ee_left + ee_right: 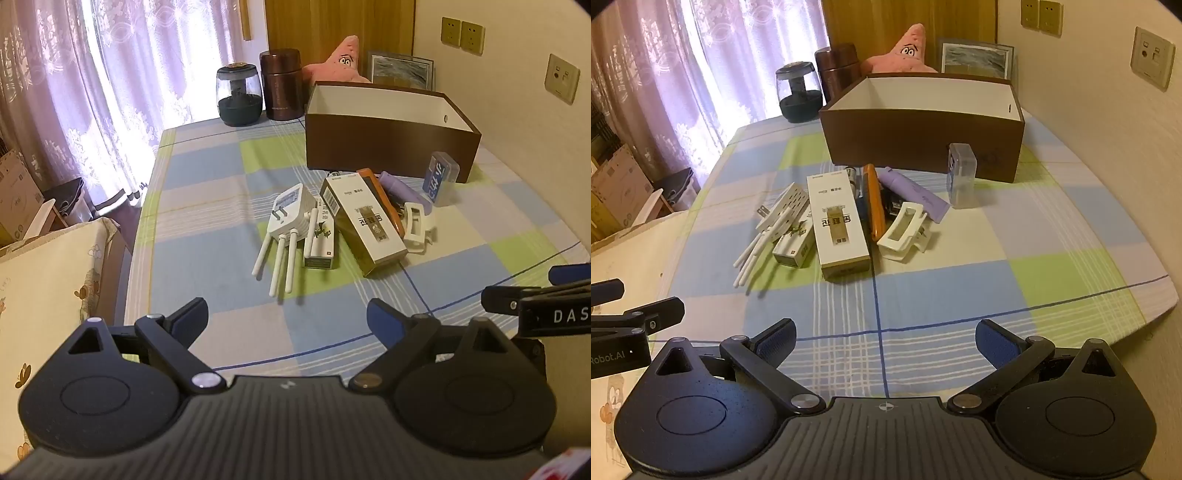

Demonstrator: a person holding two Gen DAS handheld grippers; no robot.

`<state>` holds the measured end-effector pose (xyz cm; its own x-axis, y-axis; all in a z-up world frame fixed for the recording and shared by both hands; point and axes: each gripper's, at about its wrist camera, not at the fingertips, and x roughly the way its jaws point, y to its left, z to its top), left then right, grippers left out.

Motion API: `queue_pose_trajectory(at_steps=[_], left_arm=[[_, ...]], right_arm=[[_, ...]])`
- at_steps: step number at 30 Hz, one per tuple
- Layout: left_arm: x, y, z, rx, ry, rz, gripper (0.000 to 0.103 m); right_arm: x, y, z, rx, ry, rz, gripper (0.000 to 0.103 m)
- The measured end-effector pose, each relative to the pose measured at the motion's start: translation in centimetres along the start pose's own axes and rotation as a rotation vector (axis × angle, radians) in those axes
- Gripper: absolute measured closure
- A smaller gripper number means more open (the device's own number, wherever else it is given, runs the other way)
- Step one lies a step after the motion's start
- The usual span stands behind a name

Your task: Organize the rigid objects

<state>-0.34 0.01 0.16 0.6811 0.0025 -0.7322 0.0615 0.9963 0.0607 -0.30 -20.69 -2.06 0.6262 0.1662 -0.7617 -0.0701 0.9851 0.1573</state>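
Both claws were spread wide and empty, low in their frames above the checked tabletop (960,288): the left claw (286,314) and the right claw (884,338). The loose objects lay heaped at mid-frame, in front of the open brown box (923,136). The long carton (836,225) leaned on its neighbours, so pulling it would likely drag the router (286,218) or orange case (873,201). The clear case (960,173), upright against the box, could topple if nudged.
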Motion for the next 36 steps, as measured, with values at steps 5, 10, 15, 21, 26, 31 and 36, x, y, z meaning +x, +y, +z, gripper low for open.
queue_pose_trajectory(at_steps=[5,10,15,21,26,31,36], left_arm=[[0.0,0.0,0.0,0.002,0.0,0.002,0.012],[-0.4,0.0,0.0,0.004,0.0,0.003,0.012],[-0.4,0.0,0.0,0.006,-0.001,0.004,0.012],[-1.0,0.0,0.1,0.008,-0.001,0.0,0.012],[-1.3,0.0,0.2,0.008,-0.001,0.001,0.012],[-0.5,-0.5,0.1,0.009,0.0,0.004,0.012],[-0.5,-0.5,0.1,0.009,0.001,0.005,0.012]], right_arm=[[0.0,-0.2,0.1,0.002,0.002,0.004,0.002],[-0.1,-0.5,0.0,0.005,0.0,0.007,0.002],[-0.1,-0.5,0.0,0.005,-0.001,0.008,0.002],[-0.1,-0.6,0.0,0.007,0.0,0.008,0.002],[-0.1,-0.6,0.0,0.007,0.0,0.009,0.002],[-0.1,-0.6,0.0,0.008,0.001,0.009,0.002],[-0.3,-0.5,0.0,0.006,0.002,0.01,0.002]])
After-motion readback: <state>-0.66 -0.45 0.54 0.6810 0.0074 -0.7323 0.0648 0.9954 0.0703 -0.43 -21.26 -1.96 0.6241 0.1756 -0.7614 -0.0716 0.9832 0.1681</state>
